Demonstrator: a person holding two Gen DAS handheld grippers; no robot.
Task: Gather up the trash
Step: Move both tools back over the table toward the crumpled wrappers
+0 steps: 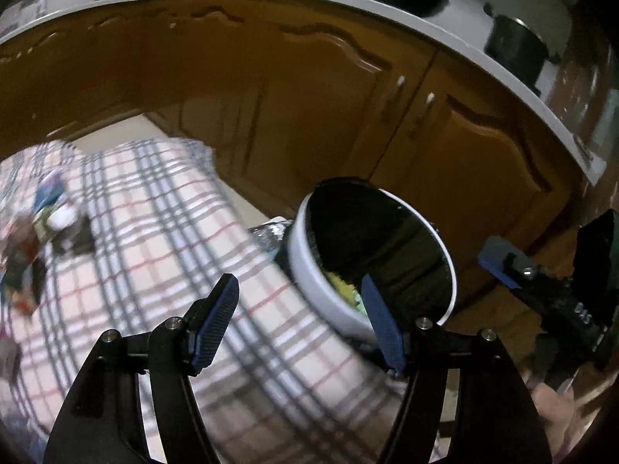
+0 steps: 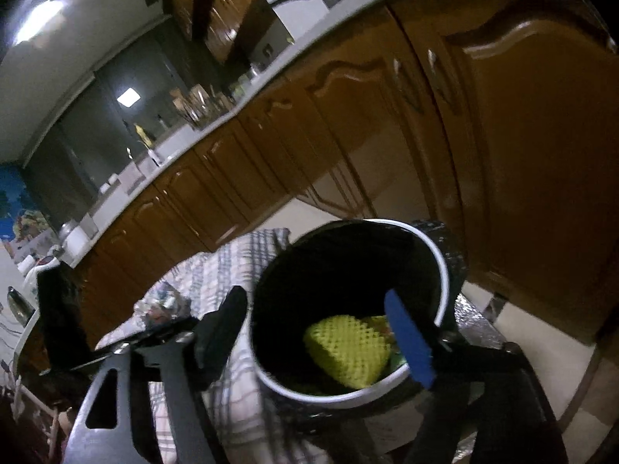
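Observation:
A white-rimmed bin with a black liner (image 1: 373,255) stands at the edge of the plaid-covered table (image 1: 162,232). It also shows in the right wrist view (image 2: 348,305), with a yellow foam net (image 2: 348,352) lying inside. My left gripper (image 1: 300,319) is open and empty above the cloth, its right finger next to the bin's rim. My right gripper (image 2: 321,332) is open and empty over the bin's mouth; it also shows in the left wrist view (image 1: 514,266). Several crumpled wrappers (image 1: 42,224) lie on the cloth at the far left, and show in the right wrist view (image 2: 162,301).
Brown kitchen cabinets (image 1: 309,96) under a grey countertop (image 1: 464,34) stand close behind the table. Black pots (image 1: 514,46) sit on the counter. A silvery foil sheet (image 2: 476,332) lies under the bin. Beige floor (image 2: 514,328) shows beside it.

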